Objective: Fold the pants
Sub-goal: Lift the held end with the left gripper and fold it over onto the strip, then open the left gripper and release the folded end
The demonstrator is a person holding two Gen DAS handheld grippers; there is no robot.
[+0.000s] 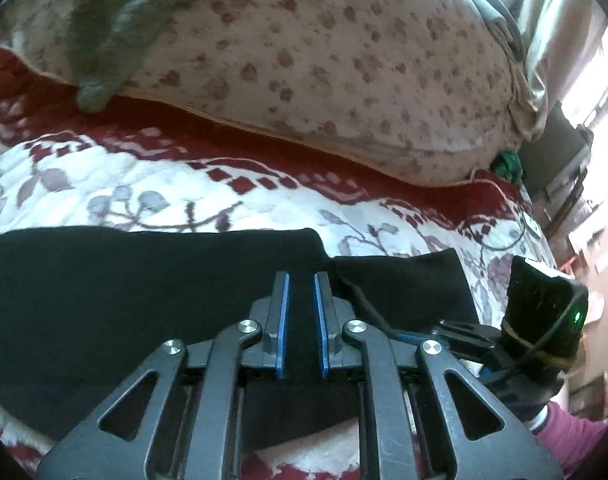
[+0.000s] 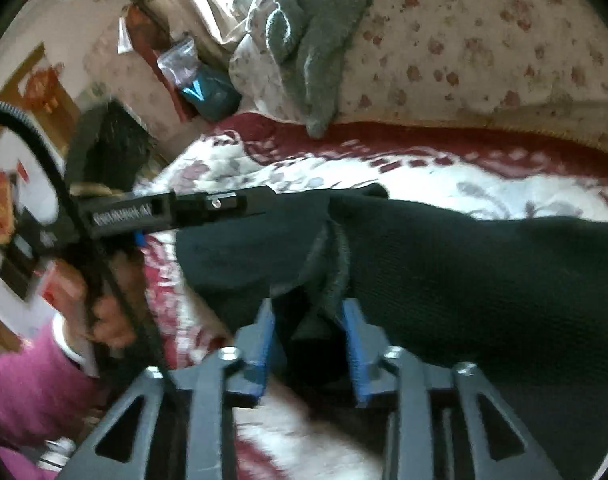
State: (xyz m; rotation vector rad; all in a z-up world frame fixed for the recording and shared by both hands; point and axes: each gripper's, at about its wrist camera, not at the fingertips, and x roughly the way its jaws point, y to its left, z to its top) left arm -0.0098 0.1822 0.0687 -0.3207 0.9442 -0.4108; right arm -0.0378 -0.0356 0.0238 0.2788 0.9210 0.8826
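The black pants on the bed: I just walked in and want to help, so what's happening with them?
A person with a gripper in each hand is folding the black pants on the floral quilt. The left gripper is pinched shut on the dark fabric. The right gripper has a bunched fold between its fingers, though whether they press it is unclear. A grey towel lies on the spotted pillow behind.
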